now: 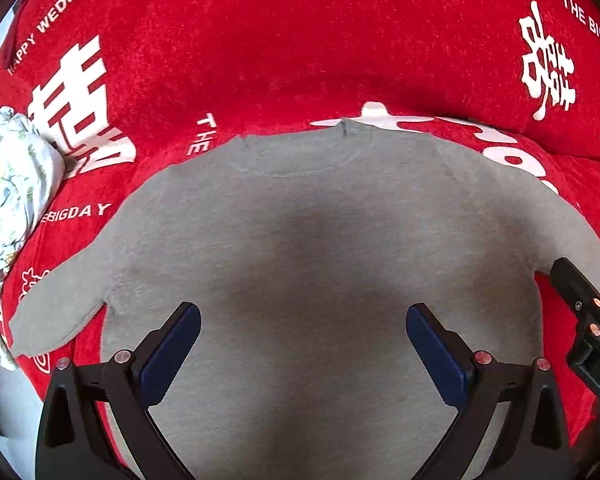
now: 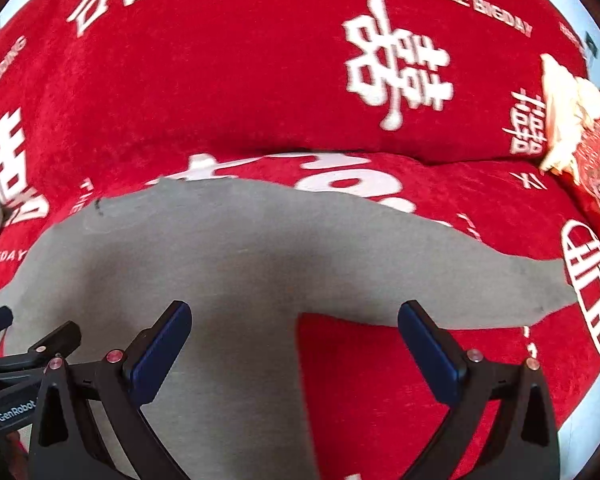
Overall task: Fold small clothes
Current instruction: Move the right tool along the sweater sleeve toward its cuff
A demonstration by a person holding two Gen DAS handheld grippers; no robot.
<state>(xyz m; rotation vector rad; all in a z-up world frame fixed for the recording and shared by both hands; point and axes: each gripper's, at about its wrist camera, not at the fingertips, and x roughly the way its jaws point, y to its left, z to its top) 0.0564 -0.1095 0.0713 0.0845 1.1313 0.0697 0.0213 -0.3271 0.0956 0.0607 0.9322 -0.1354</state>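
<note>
So the grey sweater (image 1: 300,240) is laid out flat on the red wedding cover (image 1: 260,40), neckline at the far end, both sleeves spread out to the sides. Left claw (image 1: 303,344) is spread wide, gripping nothing, hovering over the sweater's body. Right claw (image 2: 294,340) is also released and empty, sitting above the sweater's right edge, just under its right sleeve. A crumpled floral cloth (image 1: 8,200) sits off to the sweater's left, and a cream cloth (image 2: 568,120) is bunched well off to its right.
</note>
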